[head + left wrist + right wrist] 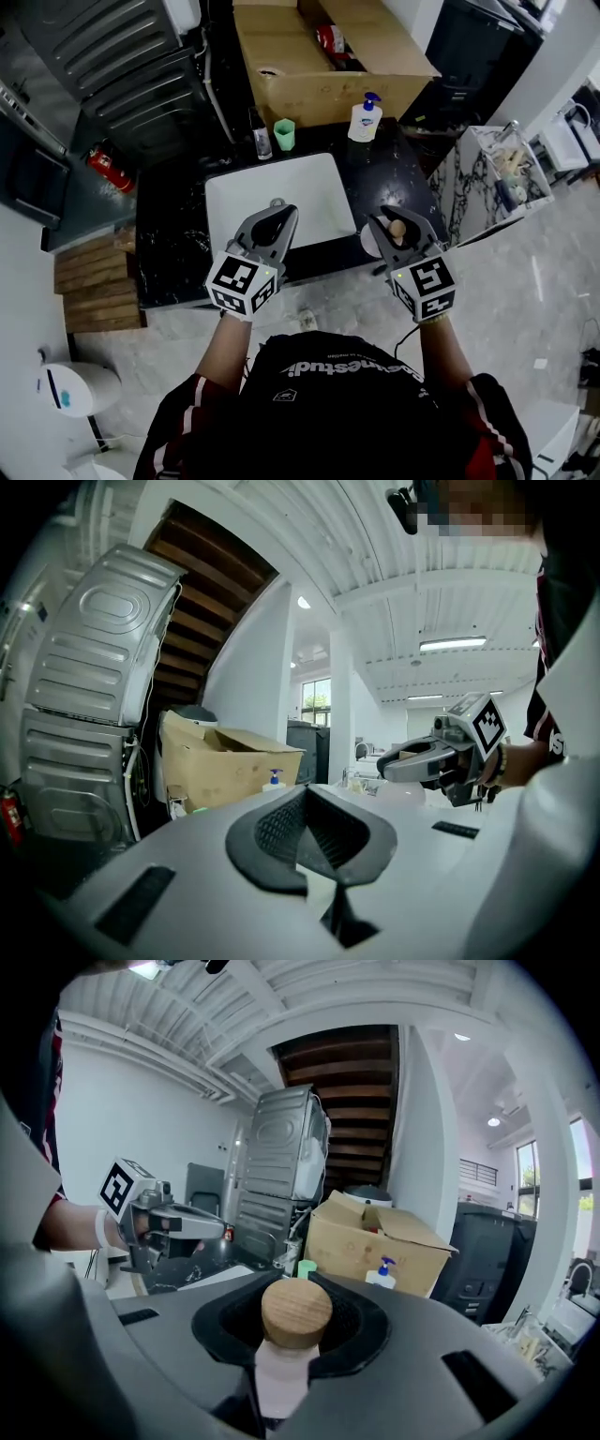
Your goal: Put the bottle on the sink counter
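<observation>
My right gripper (391,223) is shut on a bottle (296,1312) with a round wooden cap and a pale pink neck. The cap (397,228) pokes up between the jaws, and the bottle's pale body shows below them. It hangs over the front right edge of the black sink counter (169,246), beside the white sink (310,178). My left gripper (277,208) hovers over the sink's front edge with its jaws together and nothing between them. In the left gripper view the right gripper (397,765) shows at the right.
At the back of the counter stand a soap pump bottle (365,119), a green cup (284,134) and a small dark bottle (262,141), before an open cardboard box (319,66). A red fire extinguisher (111,169) lies left; a marble-patterned stand (483,183) is right.
</observation>
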